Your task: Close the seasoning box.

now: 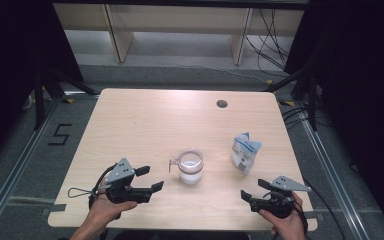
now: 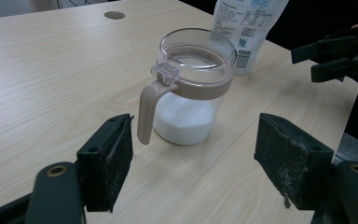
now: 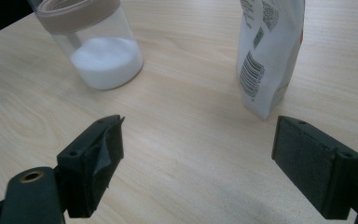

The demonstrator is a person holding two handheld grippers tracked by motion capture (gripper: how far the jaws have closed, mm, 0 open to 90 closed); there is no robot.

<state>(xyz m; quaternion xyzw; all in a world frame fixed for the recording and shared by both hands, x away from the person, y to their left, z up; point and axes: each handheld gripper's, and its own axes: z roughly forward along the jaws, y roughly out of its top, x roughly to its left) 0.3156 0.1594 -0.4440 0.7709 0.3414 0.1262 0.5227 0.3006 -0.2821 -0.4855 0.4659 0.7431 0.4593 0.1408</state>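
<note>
Clear plastic, the lidded jug (image 1: pixel 190 166) of white powder stands mid-table with the pouch (image 1: pixel 245 152) just beside it, and we judge ourselves at the approach: left gripper (image 1: pixel 150 179) and right gripper (image 1: pixel 254 189) both spread, empty, needing to close in.

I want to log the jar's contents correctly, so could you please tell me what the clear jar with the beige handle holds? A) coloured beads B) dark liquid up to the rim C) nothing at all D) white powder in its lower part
D: the clear jar has a white granular layer filling only its lower part, seen through the wall in both gripper views, and it stands on the table beside the white packet.
</note>
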